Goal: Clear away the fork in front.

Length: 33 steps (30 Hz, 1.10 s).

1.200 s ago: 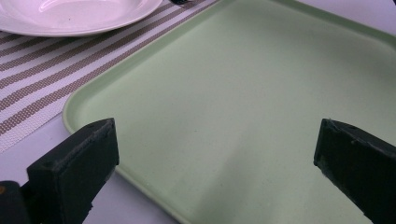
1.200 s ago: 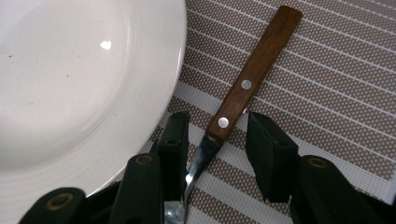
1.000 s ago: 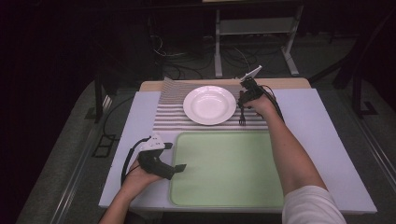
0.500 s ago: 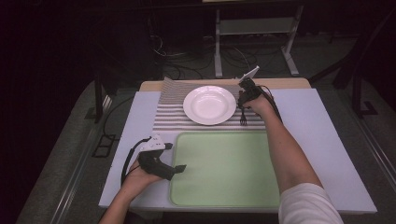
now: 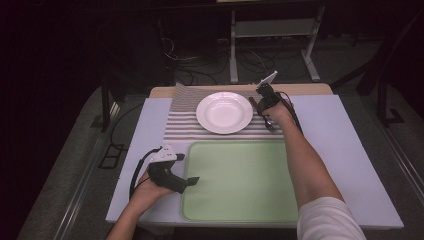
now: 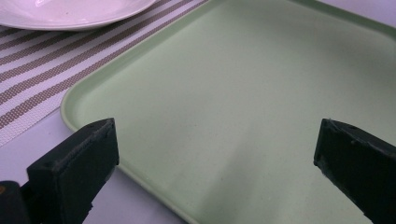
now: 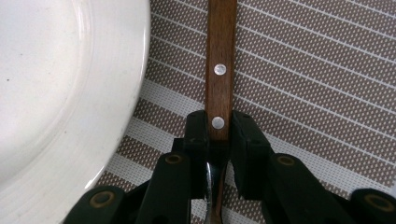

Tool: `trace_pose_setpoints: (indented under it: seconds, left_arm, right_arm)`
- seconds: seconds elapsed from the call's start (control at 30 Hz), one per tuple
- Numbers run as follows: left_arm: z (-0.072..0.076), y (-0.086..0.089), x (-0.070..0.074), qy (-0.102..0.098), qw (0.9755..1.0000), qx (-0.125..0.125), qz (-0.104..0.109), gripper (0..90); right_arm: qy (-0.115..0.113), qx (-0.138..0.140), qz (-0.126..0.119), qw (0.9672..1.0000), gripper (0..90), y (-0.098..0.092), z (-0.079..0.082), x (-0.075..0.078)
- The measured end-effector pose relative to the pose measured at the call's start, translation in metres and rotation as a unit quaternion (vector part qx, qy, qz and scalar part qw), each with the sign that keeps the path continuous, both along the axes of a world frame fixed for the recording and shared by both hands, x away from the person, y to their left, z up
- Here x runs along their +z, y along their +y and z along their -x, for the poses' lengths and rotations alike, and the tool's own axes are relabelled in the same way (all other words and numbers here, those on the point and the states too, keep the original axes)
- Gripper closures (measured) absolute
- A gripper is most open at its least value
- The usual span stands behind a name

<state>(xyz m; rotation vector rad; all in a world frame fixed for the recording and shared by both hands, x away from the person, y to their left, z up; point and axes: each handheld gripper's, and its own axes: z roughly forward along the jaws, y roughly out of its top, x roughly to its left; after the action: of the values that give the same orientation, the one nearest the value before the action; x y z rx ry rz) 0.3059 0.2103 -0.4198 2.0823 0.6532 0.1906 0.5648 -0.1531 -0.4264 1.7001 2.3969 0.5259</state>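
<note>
white plate (image 5: 224, 112), striped placemat (image 5: 185, 125), green tray (image 5: 240, 182)

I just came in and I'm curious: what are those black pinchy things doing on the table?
A person holds one in each hand. The right gripper has just been closing and now pinches the wooden handle of a utensil lying on the striped placemat, right beside the white plate. The left gripper waits wide open at the edge of the green tray, holding nothing.

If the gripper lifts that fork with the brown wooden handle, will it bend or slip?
The wooden-handled fork probably stays stiff: its riveted handle looks solid. The right gripper has just closed on it near the metal neck, so the long handle may droop. It lies flat on the striped woven placemat, so rolling seems unlikely.
</note>
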Motion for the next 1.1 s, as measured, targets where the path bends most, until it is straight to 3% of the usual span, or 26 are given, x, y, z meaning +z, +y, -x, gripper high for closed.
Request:
trace_pose_setpoints:
  seconds: [0.1, 0.2, 0.27, 0.6, 0.87, 0.93, 0.97, 1.1]
  left_arm:
    - [0.0, 0.001, 0.0, 0.0, 1.0, 0.0, -0.001, 0.0]
    - [0.0, 0.001, -0.001, 0.0, 1.0, -0.001, -0.003, 0.0]
    - [0.0, 0.001, -0.001, 0.0, 1.0, -0.001, -0.003, 0.0]
    - [0.0, 0.002, -0.001, 0.0, 1.0, 0.002, -0.004, 0.0]
    - [0.001, 0.0, -0.001, -0.002, 1.0, 0.002, -0.007, 0.0]
    - [0.0, 0.0, -0.001, -0.002, 1.0, 0.003, -0.008, 0.0]
    - [0.0, 0.001, -0.001, -0.002, 1.0, 0.003, -0.008, 0.0]
    - [0.0, 0.001, -0.001, -0.001, 1.0, 0.005, -0.007, 0.0]
  right_arm:
    - [-0.003, 0.002, -0.004, 1.0, 76.4, -0.003, 0.001, 0.001]
    - [-0.012, -0.005, -0.03, 0.9995, 76.5, -0.012, 0.004, 0.006]
    - [-0.015, -0.005, -0.032, 0.9994, 76.4, -0.014, 0.005, 0.008]
    - [-0.06, 0.007, -0.069, 0.9958, 76.8, -0.037, 0.03, 0.038]
    - [-0.111, 0.027, -0.09, 0.9894, 76.8, -0.054, 0.058, 0.071]
    - [-0.128, 0.04, -0.102, 0.9856, 76.8, -0.058, 0.071, 0.082]
    - [-0.128, 0.04, -0.102, 0.9856, 76.8, -0.058, 0.071, 0.082]
    - [-0.146, 0.065, -0.115, 0.9804, 76.8, -0.06, 0.092, 0.092]
